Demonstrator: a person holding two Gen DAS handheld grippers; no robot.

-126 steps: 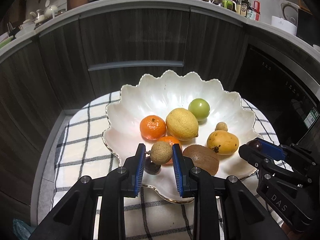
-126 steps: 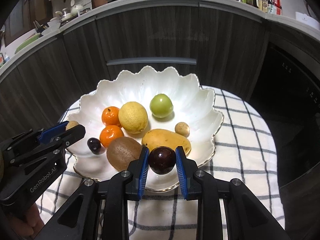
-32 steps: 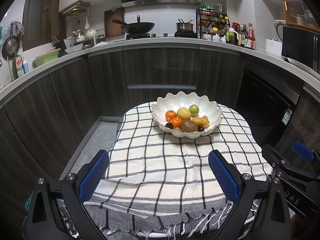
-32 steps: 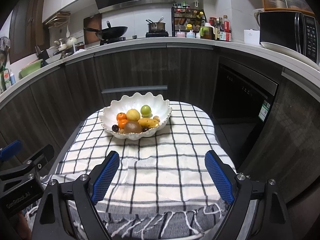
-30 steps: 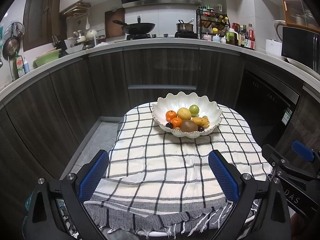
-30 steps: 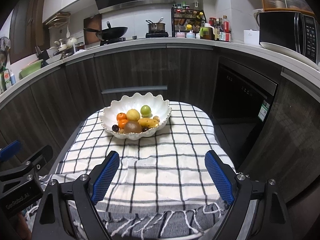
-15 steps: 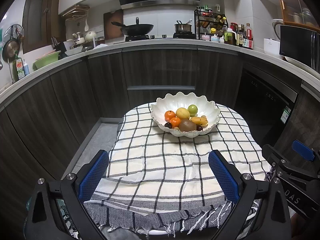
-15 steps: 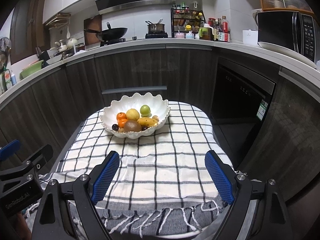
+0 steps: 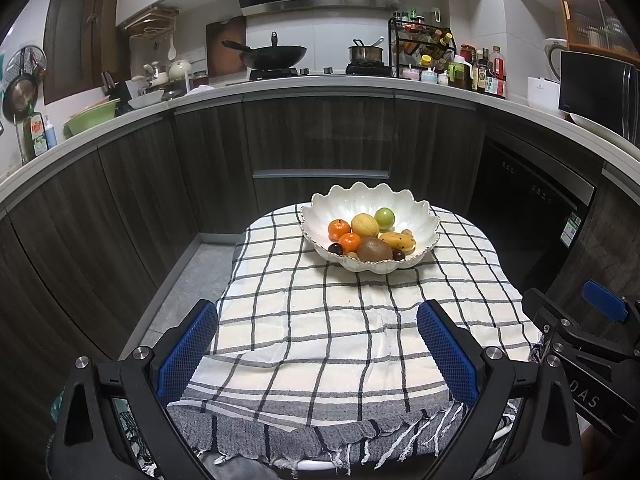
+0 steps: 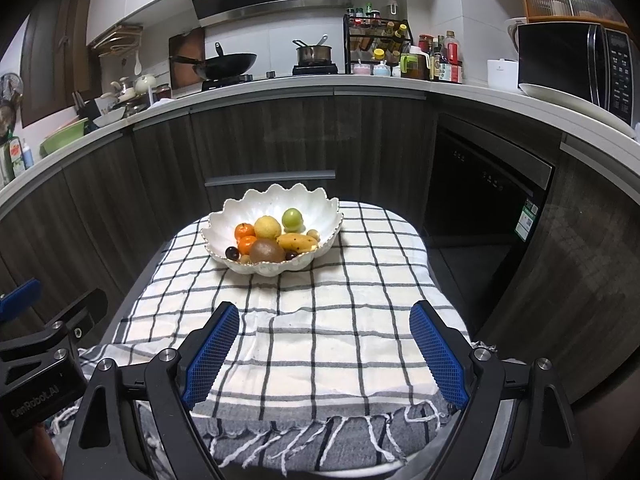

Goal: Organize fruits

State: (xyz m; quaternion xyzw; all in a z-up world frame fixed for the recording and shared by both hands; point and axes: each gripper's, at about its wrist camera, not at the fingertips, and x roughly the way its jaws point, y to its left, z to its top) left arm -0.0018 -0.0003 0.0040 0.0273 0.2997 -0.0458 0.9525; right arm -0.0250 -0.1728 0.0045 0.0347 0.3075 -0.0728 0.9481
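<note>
A white scalloped bowl (image 9: 320,216) (image 10: 240,210) stands at the far end of a checked cloth (image 9: 320,320) (image 10: 332,320). It holds two tangerines (image 9: 339,229), a lemon (image 9: 364,225) (image 10: 267,227), a green fruit (image 9: 384,217) (image 10: 291,217), a mango (image 9: 397,241) (image 10: 298,242), a kiwi (image 9: 374,249) (image 10: 267,251) and small dark fruits (image 9: 335,248). My left gripper (image 9: 318,350) hangs open over the cloth's near edge, nothing between its blue pads (image 9: 186,354). My right gripper (image 10: 324,356) is open too, well short of the bowl. Beside it sits the left gripper's body (image 10: 44,360).
Dark curved cabinets (image 9: 320,140) ring the small table, under a counter with a wok (image 9: 276,56), a pot (image 9: 366,54) and bottles (image 9: 480,70). A dishwasher (image 10: 480,196) stands at the right, a microwave (image 10: 572,66) above it. Grey floor (image 9: 188,280) shows at the left.
Four seconds ago each gripper was shut on a small fruit over the bowl; both fruits now lie in the bowl and both grippers are open, drawn back. Over the last second nothing moved.
</note>
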